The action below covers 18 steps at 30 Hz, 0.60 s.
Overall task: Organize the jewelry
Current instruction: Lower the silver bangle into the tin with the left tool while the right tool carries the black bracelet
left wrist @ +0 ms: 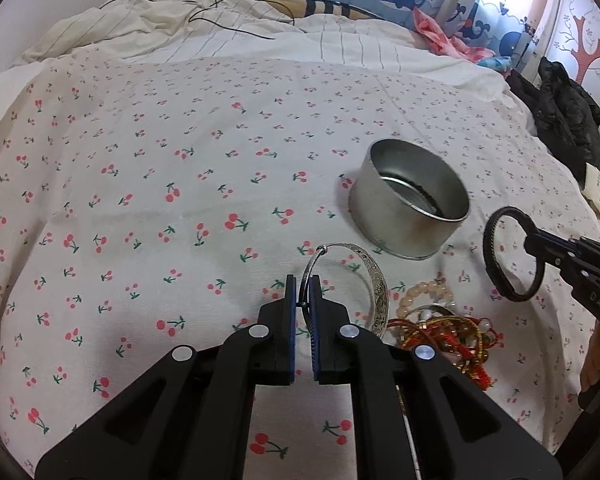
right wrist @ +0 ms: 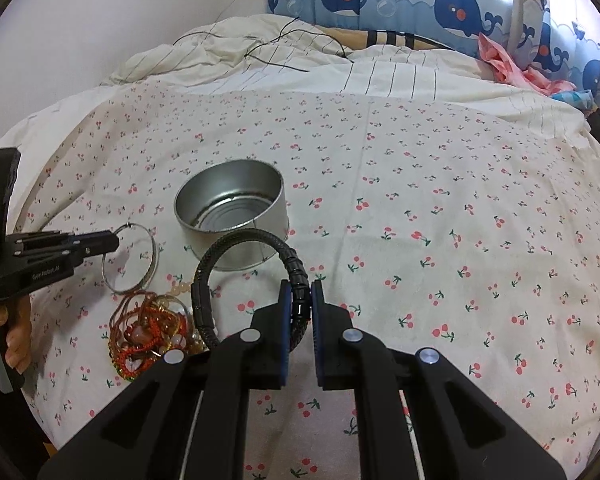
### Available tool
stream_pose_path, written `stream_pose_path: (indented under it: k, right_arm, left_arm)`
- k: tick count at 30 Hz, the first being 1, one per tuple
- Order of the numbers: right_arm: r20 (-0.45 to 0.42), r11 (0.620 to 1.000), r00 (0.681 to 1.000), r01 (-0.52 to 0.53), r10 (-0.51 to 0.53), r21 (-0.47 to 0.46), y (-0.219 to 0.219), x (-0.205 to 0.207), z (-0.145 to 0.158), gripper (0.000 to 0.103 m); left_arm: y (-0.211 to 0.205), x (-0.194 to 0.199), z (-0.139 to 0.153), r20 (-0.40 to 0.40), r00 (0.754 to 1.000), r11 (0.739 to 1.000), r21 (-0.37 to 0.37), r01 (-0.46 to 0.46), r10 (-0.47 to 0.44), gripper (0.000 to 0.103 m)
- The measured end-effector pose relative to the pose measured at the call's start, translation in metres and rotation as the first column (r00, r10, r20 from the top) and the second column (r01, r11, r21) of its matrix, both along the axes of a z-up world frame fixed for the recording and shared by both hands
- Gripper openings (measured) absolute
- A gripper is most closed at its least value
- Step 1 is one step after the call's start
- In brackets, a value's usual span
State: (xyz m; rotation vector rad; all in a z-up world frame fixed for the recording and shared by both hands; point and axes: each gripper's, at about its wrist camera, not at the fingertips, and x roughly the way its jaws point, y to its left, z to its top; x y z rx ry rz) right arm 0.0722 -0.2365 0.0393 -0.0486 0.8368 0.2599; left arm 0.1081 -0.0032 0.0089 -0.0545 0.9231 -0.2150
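Left wrist view – left gripper (left wrist: 303, 292) clamped on silver bangle (left wrist: 374, 280) just beside tin (left wrist: 410, 200); right gripper (right wrist: 300, 300) pinching black bracelet (right wrist: 252, 240) near tin – bead pile (left wrist: 440, 328) beside it.

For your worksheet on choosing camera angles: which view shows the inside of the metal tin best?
The right wrist view: the metal tin opens toward the camera, so its ridged base shows, with nothing lying on it. In the left wrist view the tin shows more of its outer wall, and the near wall hides part of the base.
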Motion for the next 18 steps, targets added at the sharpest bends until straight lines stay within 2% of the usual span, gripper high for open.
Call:
stream_pose_path:
  k: [10, 18]
  right_arm:
    - [0.042, 0.999, 0.998, 0.037, -0.038, 0.023, -0.006, 0.004, 0.014, 0.010]
    - [0.056, 0.997, 0.996, 0.068, -0.071, 0.047, -0.012, 0.009, 0.019, 0.010]
  left_arm:
    - [-0.002, -0.001, 0.031, 0.017, 0.999, 0.997, -0.071, 0.041, -0.040, 0.005]
    - [-0.026, 0.028, 0.054, 0.044, 0.996, 0.994, -0.082, 0.079, -0.075, 0.005]
